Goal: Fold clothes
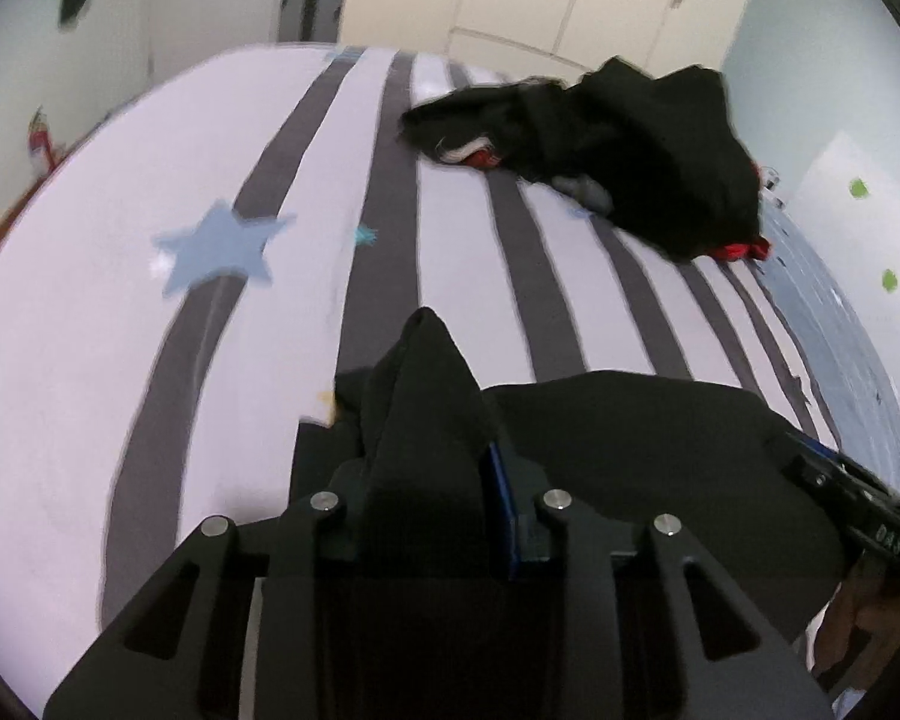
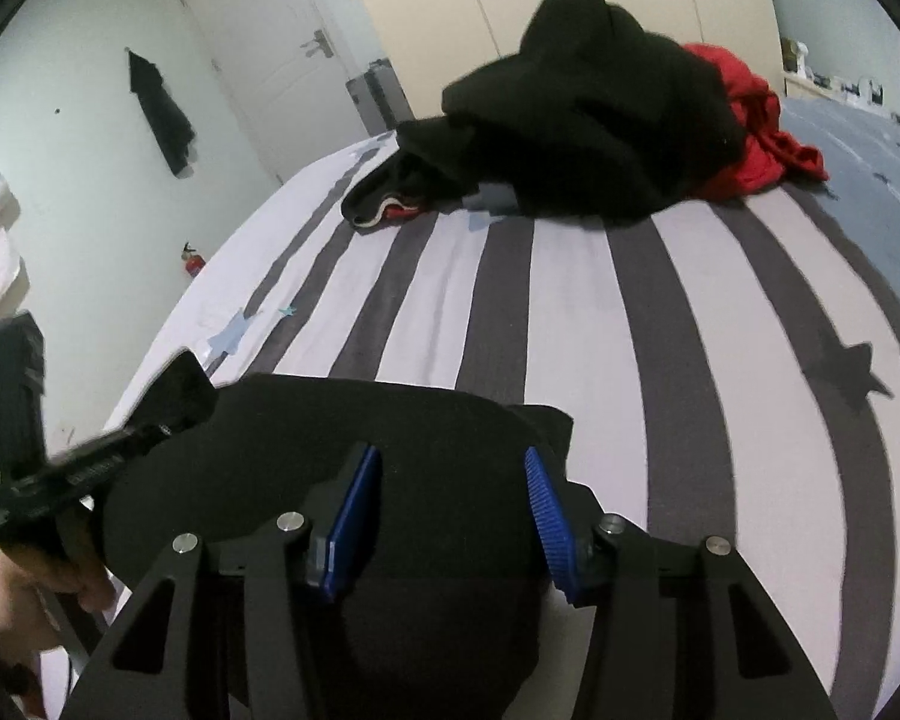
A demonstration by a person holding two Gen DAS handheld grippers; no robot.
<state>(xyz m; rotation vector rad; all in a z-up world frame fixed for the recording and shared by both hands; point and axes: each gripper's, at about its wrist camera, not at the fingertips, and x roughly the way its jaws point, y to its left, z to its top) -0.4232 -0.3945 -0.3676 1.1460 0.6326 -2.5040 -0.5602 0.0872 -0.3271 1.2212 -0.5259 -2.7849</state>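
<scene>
A black garment (image 1: 642,456) lies at the near edge of the striped bed; it also shows in the right wrist view (image 2: 354,420). My left gripper (image 1: 432,420) is shut on a bunched corner of this garment, which sticks up between the fingers. It shows in the right wrist view (image 2: 168,396) at the garment's left side. My right gripper (image 2: 450,468) is open over the garment's right part, blue pads (image 2: 546,498) apart, holding nothing. Its body shows at the right edge of the left wrist view (image 1: 852,480).
A pile of black and red clothes (image 2: 594,126) lies at the far side of the bed (image 2: 600,312); it also shows in the left wrist view (image 1: 630,156). A blue sheet (image 2: 870,144) is at the right. Wardrobe doors (image 2: 540,0), a white door (image 2: 270,48) and a wall stand beyond.
</scene>
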